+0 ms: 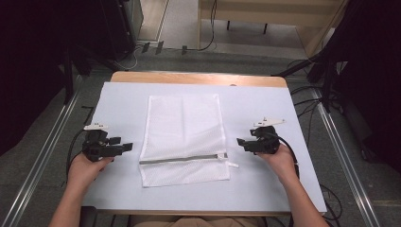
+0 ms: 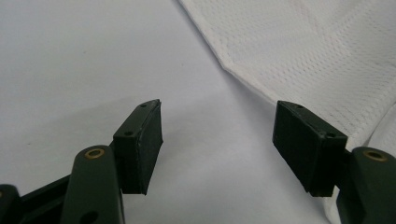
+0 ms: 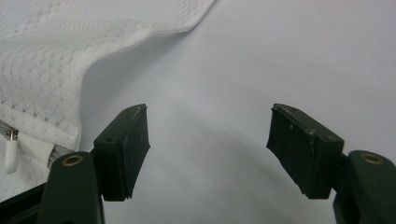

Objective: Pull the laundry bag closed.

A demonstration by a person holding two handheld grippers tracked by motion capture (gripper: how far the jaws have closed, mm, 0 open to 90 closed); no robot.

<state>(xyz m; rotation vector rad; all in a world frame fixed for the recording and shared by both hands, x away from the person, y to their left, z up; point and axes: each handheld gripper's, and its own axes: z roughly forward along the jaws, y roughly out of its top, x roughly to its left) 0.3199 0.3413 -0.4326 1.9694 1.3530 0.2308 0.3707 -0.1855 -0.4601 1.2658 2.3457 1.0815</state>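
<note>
1. Two claws rest on the counter (image 1: 118, 94); the left claw (image 1: 126, 147) stands wide with nothing between its pads.
2. To its right, between both claws, a white mesh laundry bag (image 1: 182, 127) lies flat, its zipper (image 1: 189, 158) closed.
3. Just beyond the zipper pull (image 1: 232, 164), the right claw (image 1: 241, 143) gapes wide, holding nothing.

High view looks down; both claw views closely share the mesh bag (image 1: 183, 137).

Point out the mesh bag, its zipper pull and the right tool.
mesh bag (image 1: 182, 123), high view, middle of the white mesh.
zipper pull (image 3: 10, 154), right gripper view, white tab.
right tool (image 1: 242, 142), high view, between its open fingertips.
</note>
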